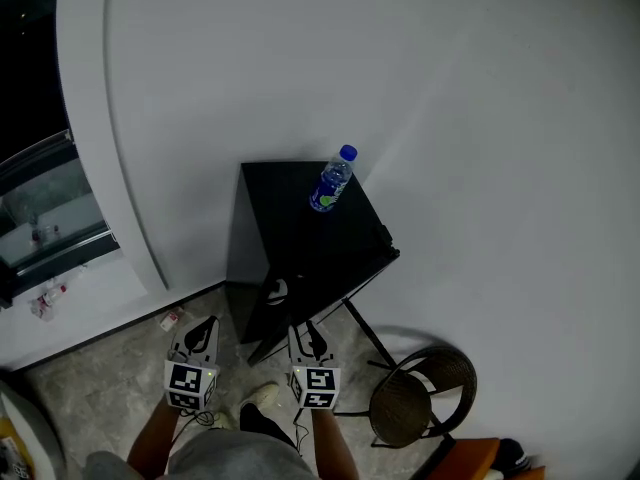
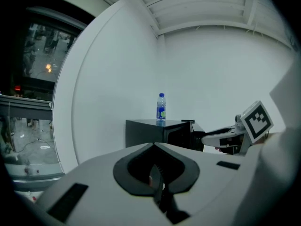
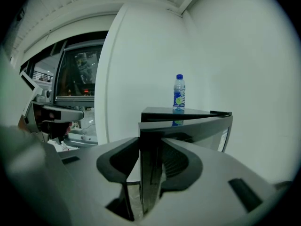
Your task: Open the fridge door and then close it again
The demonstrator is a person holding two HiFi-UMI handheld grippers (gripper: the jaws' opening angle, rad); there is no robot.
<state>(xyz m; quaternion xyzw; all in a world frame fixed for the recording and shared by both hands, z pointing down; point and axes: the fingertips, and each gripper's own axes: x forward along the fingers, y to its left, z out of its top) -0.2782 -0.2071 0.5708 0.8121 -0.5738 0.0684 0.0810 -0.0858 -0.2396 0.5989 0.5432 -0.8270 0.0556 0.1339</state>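
A small black fridge stands against the white wall with a blue-capped water bottle on top. Its door stands slightly ajar. My right gripper is at the door's free edge. In the right gripper view that door edge fills the space between the jaws, and the right gripper is shut on it. My left gripper hangs to the left of the fridge, apart from it. In the left gripper view the left gripper is shut with nothing in it, and the fridge and bottle lie ahead.
A round wicker stool on black legs stands right of the fridge. A dark window with a rail is at the far left beside a curved white pillar. Small litter lies on the floor by the wall.
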